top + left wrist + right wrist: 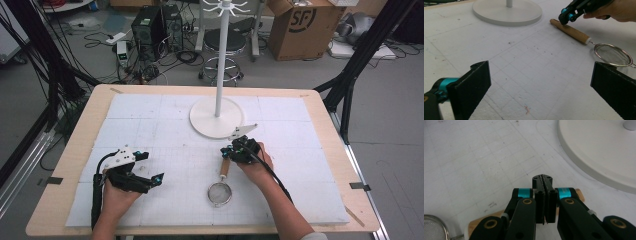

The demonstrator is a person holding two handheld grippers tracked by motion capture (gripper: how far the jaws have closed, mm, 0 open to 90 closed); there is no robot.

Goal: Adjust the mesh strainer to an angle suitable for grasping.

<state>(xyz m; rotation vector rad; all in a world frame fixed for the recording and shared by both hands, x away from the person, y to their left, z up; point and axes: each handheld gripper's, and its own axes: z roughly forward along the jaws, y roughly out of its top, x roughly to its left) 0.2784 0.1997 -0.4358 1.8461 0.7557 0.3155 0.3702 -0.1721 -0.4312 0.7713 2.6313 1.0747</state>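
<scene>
White gridded foam covers my table [300, 107], with one white hook stand [217, 116] on its round base at the far middle. One small strainer [220, 188] lies near the centre, its mesh bowl toward me and its wooden handle [225, 167] pointing away at the stand. My right gripper [239, 150] hangs just over the far end of that handle with its jaws pressed together and nothing between them. My left gripper [150, 172] rests at the near left, well apart from the strainer, its jaws standing wide with only bare foam between. I judge this to be the approach before the pick-up: the right jaws must part first, then straddle the handle crosswise and close on it, so the strainer can go up to a hook. Two grippers, one strainer, one stand.
</scene>
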